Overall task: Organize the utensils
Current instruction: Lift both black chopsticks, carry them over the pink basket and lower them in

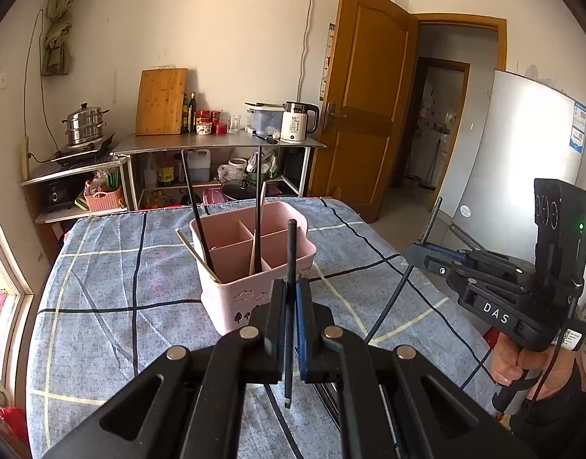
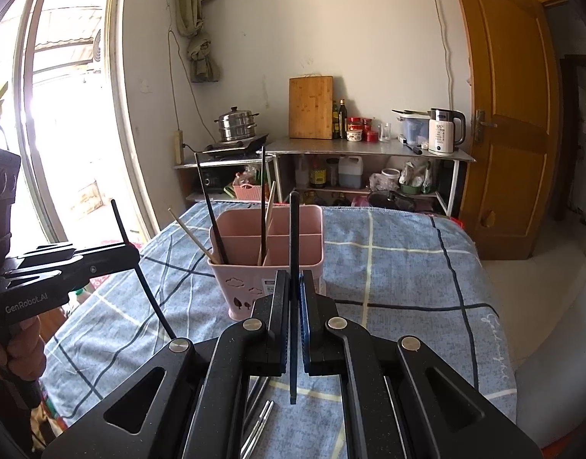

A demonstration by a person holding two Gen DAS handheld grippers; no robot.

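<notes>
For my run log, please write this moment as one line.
left tool: shut on black chopstick | right tool: shut on black chopstick | pink holder: four chopsticks inside | both tools near holder

Home kitchen, steamer pot (image 2: 236,123), kettle (image 2: 444,130), fridge (image 1: 522,145)

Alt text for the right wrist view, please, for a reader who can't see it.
The right claw is shut on an upright black chopstick just short of a pink divided utensil holder on a blue checked tablecloth. At left, the left claw grips another black chopstick.
</notes>
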